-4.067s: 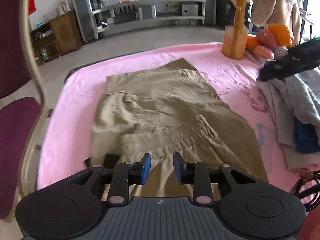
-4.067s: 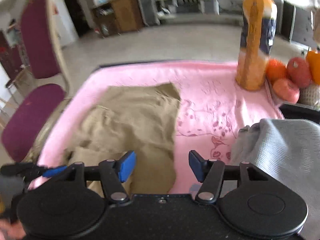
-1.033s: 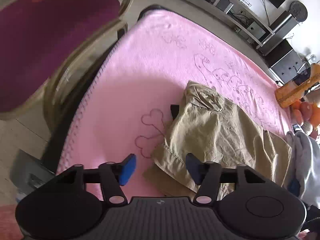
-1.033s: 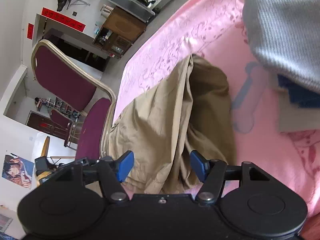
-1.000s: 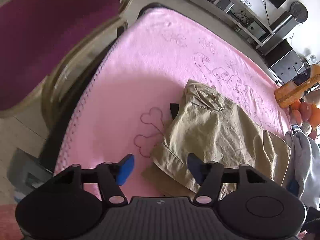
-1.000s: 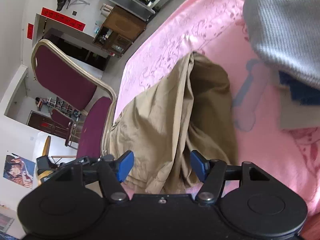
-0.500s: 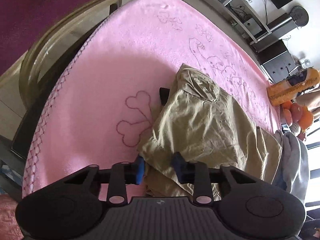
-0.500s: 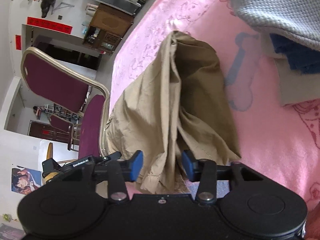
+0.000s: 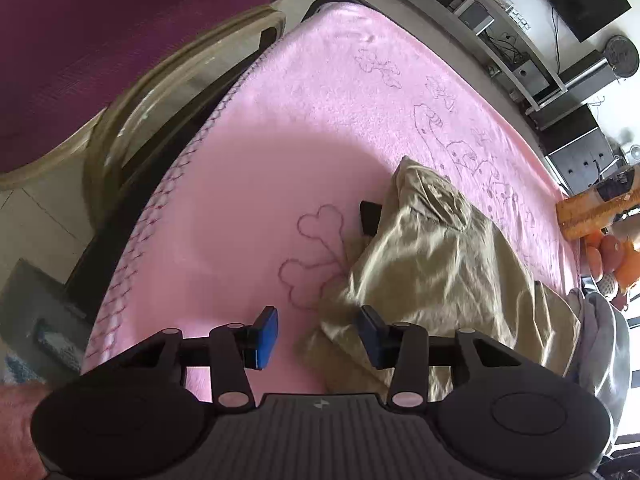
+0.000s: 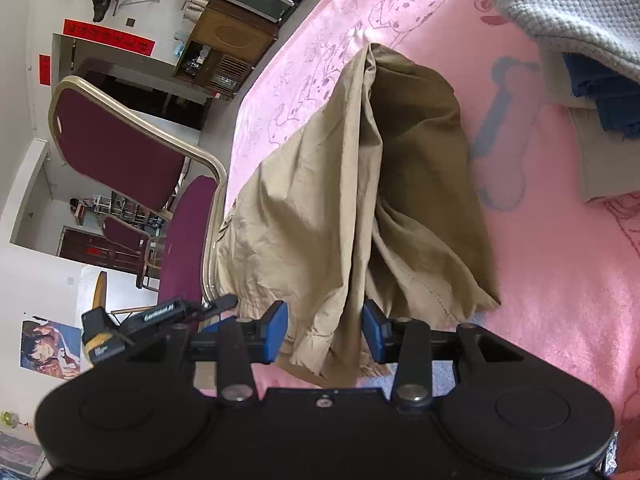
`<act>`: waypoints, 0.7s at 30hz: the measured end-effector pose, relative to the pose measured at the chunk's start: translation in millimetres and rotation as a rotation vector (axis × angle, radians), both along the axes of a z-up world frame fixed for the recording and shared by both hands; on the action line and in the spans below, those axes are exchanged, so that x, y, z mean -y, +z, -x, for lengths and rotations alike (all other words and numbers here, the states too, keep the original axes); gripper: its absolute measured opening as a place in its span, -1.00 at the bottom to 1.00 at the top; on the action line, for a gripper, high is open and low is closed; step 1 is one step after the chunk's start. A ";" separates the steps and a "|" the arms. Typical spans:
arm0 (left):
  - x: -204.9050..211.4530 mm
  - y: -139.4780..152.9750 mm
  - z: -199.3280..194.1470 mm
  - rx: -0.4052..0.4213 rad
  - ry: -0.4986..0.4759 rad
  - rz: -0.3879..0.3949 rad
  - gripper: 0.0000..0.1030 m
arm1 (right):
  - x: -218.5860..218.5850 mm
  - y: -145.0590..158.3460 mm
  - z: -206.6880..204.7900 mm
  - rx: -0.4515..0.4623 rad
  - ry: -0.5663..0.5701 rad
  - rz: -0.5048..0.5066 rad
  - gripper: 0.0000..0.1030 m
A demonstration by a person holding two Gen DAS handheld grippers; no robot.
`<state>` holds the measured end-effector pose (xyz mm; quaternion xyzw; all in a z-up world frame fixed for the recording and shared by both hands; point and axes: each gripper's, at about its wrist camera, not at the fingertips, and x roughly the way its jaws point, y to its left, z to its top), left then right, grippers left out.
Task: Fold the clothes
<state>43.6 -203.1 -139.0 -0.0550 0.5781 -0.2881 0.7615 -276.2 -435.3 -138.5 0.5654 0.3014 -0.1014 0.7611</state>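
Note:
A khaki garment point(image 9: 440, 272) lies bunched on the pink blanket point(image 9: 240, 180). My left gripper point(image 9: 318, 336) hovers over its near corner. The jaws are opening; the corner lies between them next to the right pad, and the left pad is clear of it. In the right wrist view the same garment point(image 10: 320, 200) rises in a fold toward my right gripper point(image 10: 325, 334). A thick bunch of cloth fills the gap between its blue pads, so that gripper is shut on the garment.
A maroon chair point(image 9: 100, 40) stands against the blanket's left edge. A grey knit pile point(image 10: 560, 0) with blue cloth point(image 10: 600, 96) lies to the right. An orange bottle point(image 9: 592, 212) and fruit point(image 9: 612, 248) stand at the far corner.
The left jaws pinched the garment's corner half a second ago and have since spread apart. The right jaws narrowed onto the bunched cloth and stay there.

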 end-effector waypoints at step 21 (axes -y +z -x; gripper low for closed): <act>9.4 1.2 16.3 0.072 -0.087 0.013 -0.94 | -6.4 -1.9 4.1 0.020 -0.035 -0.003 0.04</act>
